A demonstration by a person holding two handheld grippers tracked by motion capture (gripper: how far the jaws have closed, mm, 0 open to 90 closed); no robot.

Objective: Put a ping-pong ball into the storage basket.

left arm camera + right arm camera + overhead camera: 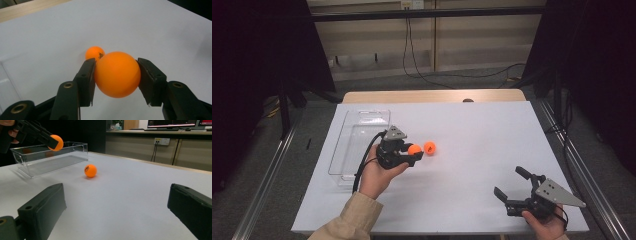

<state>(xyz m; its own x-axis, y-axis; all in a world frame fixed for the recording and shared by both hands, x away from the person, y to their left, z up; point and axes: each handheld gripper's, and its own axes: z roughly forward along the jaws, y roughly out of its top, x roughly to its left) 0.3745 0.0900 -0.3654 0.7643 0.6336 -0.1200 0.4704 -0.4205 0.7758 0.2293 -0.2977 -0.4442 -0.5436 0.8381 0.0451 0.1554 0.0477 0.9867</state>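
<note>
A smooth, matte orange ball (117, 74), round like a table-tennis ball, is clamped between the two flat black pads of the left gripper (414, 152), which is closed on its sides and held above the white tabletop (472, 130). A second orange ball (430, 147) with a small dark print lies on the table just beyond the held one, apart from it. The right gripper (508, 183) is seen near the table's front right corner, its jaws spread wide with nothing between them. A clear, hard plastic rectangular bin (357, 135) stands beside the left gripper; nothing is seen inside it.
</note>
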